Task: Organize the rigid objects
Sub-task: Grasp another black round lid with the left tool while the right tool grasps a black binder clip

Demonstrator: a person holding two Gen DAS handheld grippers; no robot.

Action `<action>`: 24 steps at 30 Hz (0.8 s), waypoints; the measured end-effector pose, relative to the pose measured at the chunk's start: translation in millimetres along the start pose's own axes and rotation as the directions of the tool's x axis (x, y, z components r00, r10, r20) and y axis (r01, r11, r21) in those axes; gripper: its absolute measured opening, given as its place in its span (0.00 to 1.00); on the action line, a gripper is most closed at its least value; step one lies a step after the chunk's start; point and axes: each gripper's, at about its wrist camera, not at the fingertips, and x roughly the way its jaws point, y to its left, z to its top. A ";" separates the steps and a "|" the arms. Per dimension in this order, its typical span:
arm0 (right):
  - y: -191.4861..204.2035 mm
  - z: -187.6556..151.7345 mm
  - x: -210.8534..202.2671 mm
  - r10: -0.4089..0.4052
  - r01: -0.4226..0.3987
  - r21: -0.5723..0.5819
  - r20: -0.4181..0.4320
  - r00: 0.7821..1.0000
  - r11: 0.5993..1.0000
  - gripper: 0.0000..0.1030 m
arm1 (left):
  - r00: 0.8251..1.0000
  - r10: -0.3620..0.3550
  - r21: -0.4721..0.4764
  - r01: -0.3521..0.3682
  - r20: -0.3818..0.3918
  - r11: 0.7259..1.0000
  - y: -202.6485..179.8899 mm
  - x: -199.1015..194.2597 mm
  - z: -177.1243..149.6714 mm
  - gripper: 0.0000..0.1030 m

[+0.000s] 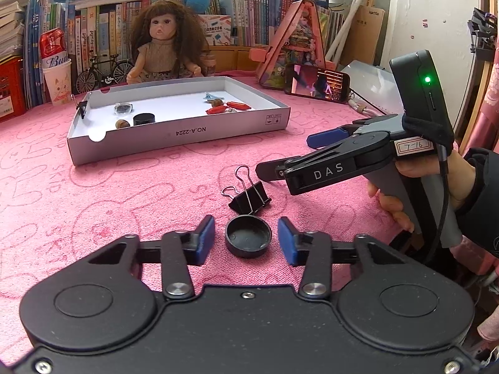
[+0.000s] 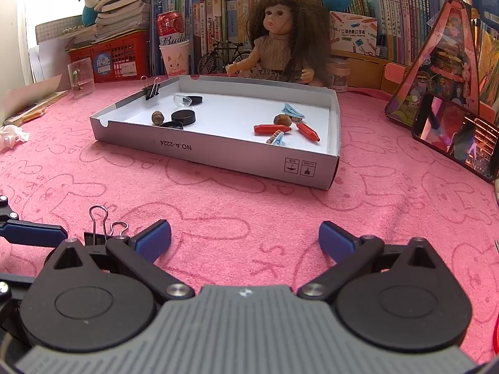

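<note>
A pink towel (image 1: 124, 187) printed with rabbit outlines is covering the whole table in both views. On it, a shallow white cardboard tray (image 1: 181, 132) is sitting in the upper middle of the left wrist view, and the same tray (image 2: 218, 152) is lying across the centre of the right wrist view. A doll (image 1: 162, 46) is sitting just behind the tray, in front of a row of books (image 1: 103, 21), and a phone (image 1: 316, 84) is leaning to the right of the tray with its screen lit.

The right gripper (image 2: 244, 238) is filling the lower part of its own view with its blue pads standing wide apart and only towel between them, so it is released. In the left wrist view it is coming in from the right edge, held by a hand (image 1: 389, 199).

The left gripper (image 1: 246, 238) is sitting at the bottom centre of its view. A black cap (image 1: 248, 237) is lying on the towel between its blue pads (image 1: 287, 241), hollow side up, with a slim gap on each side, so the gripper is not yet grasping it.

A black binder clip (image 1: 249, 198) is lying on the towel just above the cap. Inside the tray, two red capsules (image 2: 287, 131), blue clips (image 2: 291, 111), nuts (image 2: 158, 117) and black caps (image 2: 184, 117) are lying scattered, and another binder clip (image 2: 152, 90) is clamped on its left wall.
</note>
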 end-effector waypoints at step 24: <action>21.5 -8.4 -42.7 0.208 -0.209 -0.006 0.129 0.970 0.978 0.94 | 0.989 0.136 -0.057 -0.133 0.058 0.989 31.8 -12.0 14.7 0.30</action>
